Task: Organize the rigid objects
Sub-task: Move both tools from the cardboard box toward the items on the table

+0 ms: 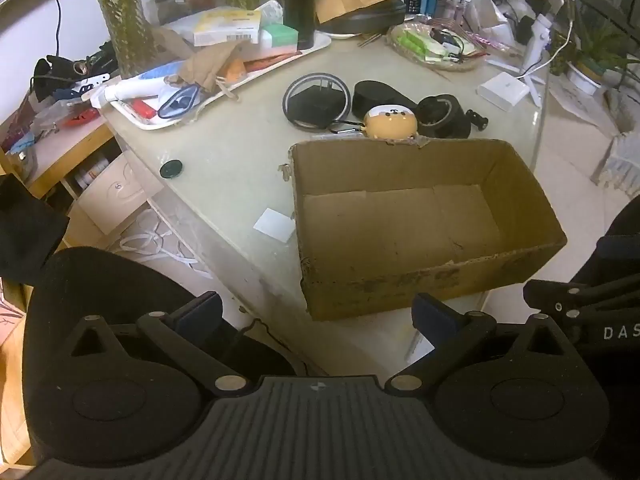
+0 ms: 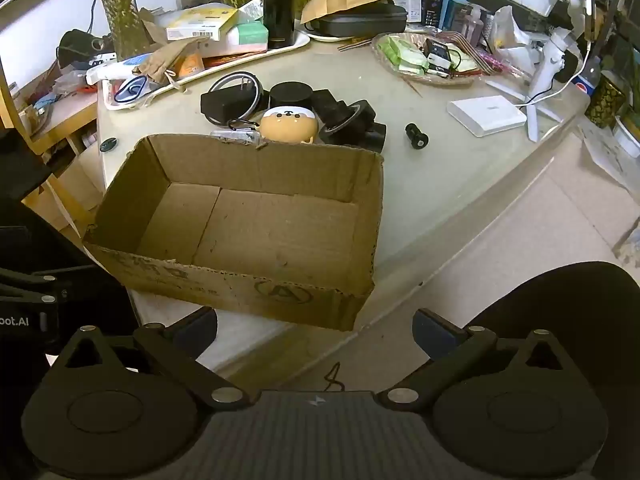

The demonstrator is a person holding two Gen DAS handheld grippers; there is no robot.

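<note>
Meanwhile, an empty cardboard box (image 1: 400,224) sits at the near edge of a cluttered table (image 1: 224,152), just ahead of the left gripper (image 1: 318,312) and right gripper (image 2: 316,326), both spread wide and holding nothing, while a dog-faced toy (image 2: 289,123) and black gadgets (image 2: 352,120) wait behind the box.

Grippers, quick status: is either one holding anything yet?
Left gripper: open, holding nothing.
Right gripper: open, holding nothing.
Cardboard box has nothing in it.
</note>
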